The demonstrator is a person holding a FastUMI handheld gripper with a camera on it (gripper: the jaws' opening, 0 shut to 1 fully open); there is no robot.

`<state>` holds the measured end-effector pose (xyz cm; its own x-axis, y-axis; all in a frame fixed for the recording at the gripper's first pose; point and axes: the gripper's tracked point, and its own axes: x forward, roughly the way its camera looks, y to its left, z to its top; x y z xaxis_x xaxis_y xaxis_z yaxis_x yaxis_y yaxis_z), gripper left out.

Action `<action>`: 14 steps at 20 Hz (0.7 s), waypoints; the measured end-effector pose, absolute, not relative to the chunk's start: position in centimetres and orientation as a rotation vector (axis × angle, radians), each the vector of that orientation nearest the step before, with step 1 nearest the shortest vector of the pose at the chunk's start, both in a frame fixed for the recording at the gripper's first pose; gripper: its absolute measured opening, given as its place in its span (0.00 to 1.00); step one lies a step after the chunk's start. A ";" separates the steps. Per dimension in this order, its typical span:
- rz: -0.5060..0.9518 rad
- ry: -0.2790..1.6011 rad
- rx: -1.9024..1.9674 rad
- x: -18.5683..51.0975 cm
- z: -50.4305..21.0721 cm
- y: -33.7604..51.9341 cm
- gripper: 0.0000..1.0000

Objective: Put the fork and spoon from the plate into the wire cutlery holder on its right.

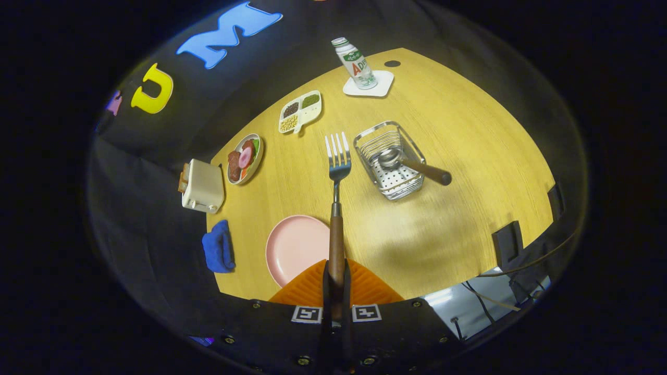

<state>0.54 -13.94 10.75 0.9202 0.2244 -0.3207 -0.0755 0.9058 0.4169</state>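
I have the gripper (336,284) lifted above the wooden table (458,156), and its 2 orange ribbed fingers (307,289) are pressed in on the brown wooden handle of the fork (336,208), one pad on each side. The fork runs straight ahead from between the fingers, with its steel tines pointing away from me, level with the near end of the wire cutlery holder (388,159). It is clear of the table as far as I can judge (the height itself I cannot read off this lens).

The pink plate (294,247) sits just ahead of the fingers and to the left of the fork's handle; its right rim is crossed by the handle in my view, and the part I can see has nothing on it. The wire cutlery holder stands to the right of the fork's tines, apart from them. The spoon (411,164) is already in the holder: its bowl lies down inside the basket and its brown handle leans out over the near right rim.

Further off, I see a divided dish of beans and seeds (300,111), a small plate of food (245,158), a cream toaster (202,186) at the table's left edge, and a blue cloth (218,252) beside the pink plate. A bottle (355,63) stands on a white coaster (369,84) at the far side.
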 end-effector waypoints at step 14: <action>0.110 0.508 0.480 2.1 10.0 -17.9 0.07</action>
